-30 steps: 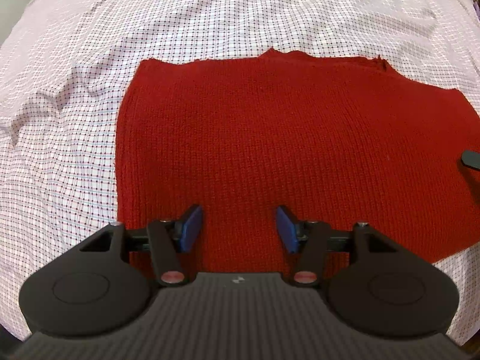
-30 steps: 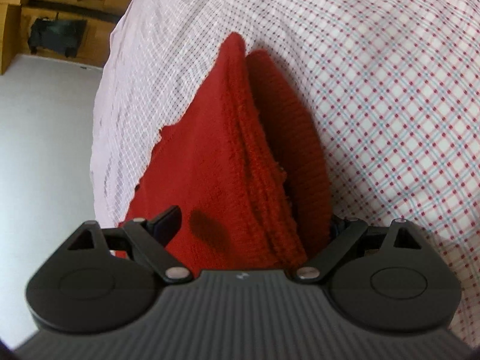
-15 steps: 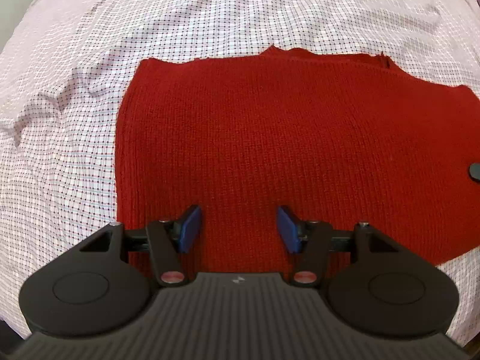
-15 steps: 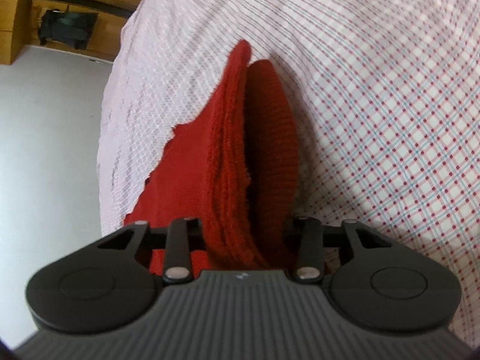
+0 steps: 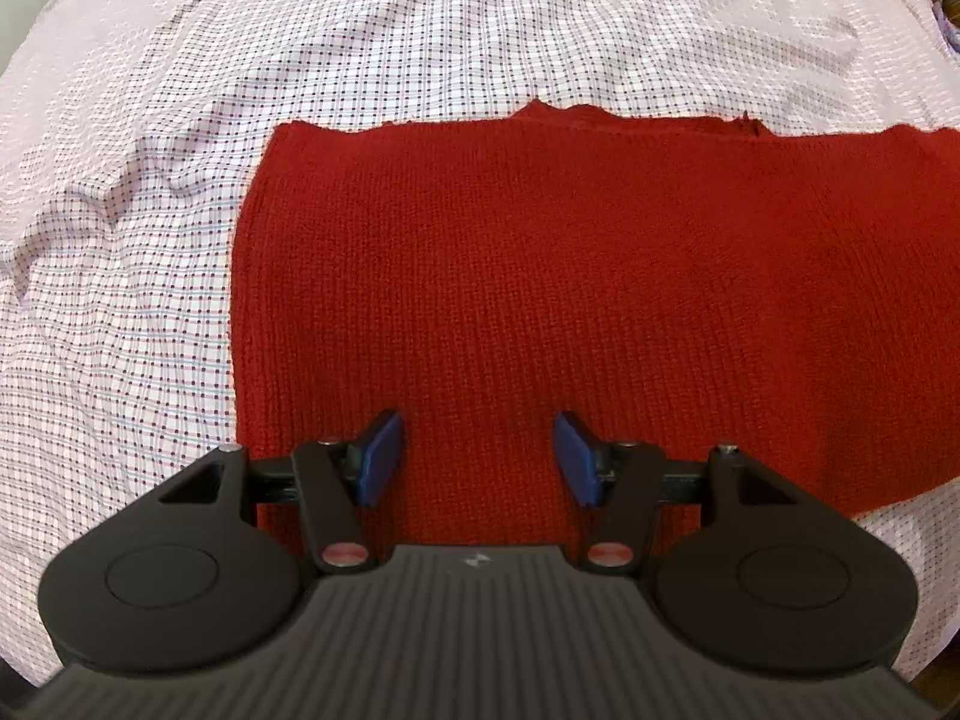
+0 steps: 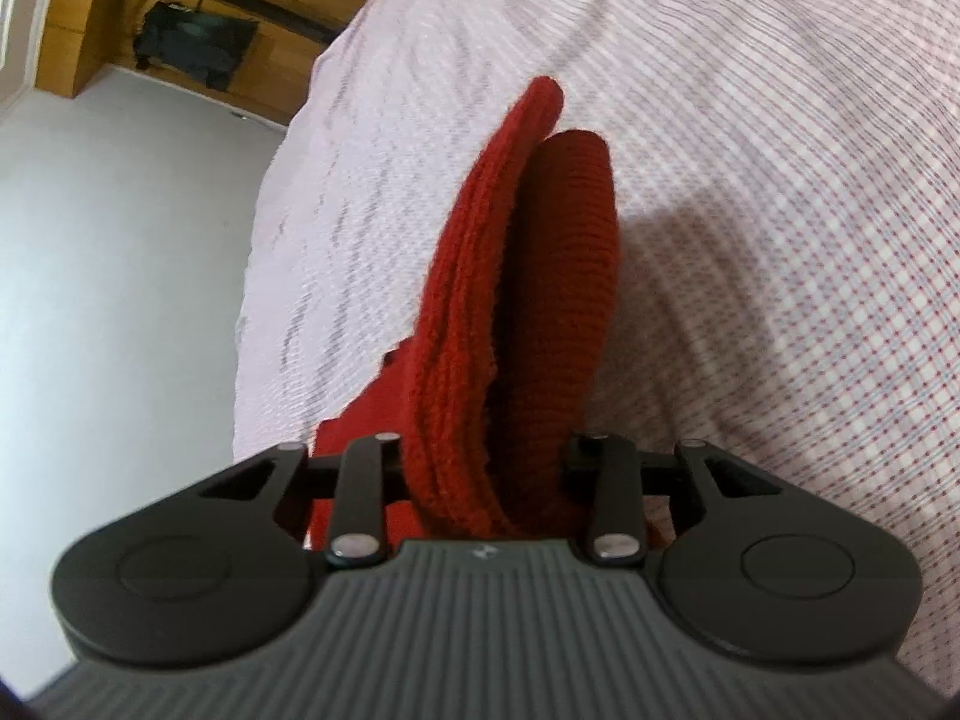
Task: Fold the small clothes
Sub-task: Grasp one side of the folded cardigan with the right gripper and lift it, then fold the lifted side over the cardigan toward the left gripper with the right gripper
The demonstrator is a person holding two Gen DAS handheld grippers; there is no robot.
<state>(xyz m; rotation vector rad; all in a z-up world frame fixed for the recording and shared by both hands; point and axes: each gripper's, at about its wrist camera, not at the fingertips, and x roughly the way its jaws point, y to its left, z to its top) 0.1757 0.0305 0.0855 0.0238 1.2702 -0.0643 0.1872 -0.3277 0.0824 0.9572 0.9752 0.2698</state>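
While the right gripper [image 6: 480, 468] clamps a bunched edge of the red sweater [image 5: 540, 300], its jaws having just closed on the knit between them, that edge stands raised off the checked bedsheet [image 5: 120, 300] in thick folds. Over by the other hand, the left gripper [image 5: 477, 459] hangs just above the sweater's near part with its blue pads [image 5: 378, 459] set moderately apart and nothing between them. Beyond it the sweater lies spread flat on the bed. Farther off, past the bed's edge, wooden shelves [image 6: 180, 12] stand across a grey floor [image 6: 108, 252].
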